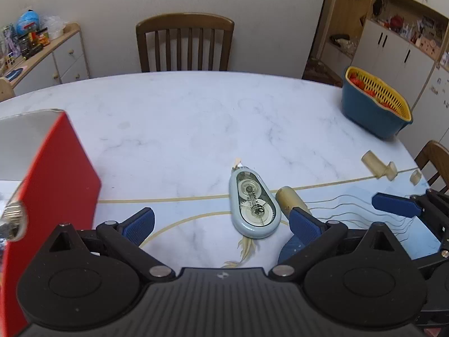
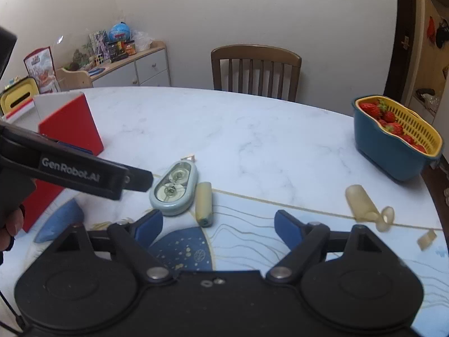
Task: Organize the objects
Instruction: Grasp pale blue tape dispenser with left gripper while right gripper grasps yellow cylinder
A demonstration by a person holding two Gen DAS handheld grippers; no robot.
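both my jaws stand wide apart, gripping nothing. my left gripper (image 1: 221,221) hovers over the correction tape (image 1: 254,203) on the tabletop (image 1: 196,118). a beige tube (image 2: 204,203) lies just beside it.

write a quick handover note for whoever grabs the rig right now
Left gripper: open, empty, fingers on either side of the correction tape, not touching it.
Right gripper: open, empty, over the table's near edge, aimed between the tube and the bottle.
Things: tape and small tube lie side by side at the middle; pale bottle lies on its side to the right, with a small cap nearby. Red box stands at the left, strawberry basket at the far right.
Done: nothing visibly put away.
Left: pick up the tape, tube, bottle and cap; the red box is probably where they go.
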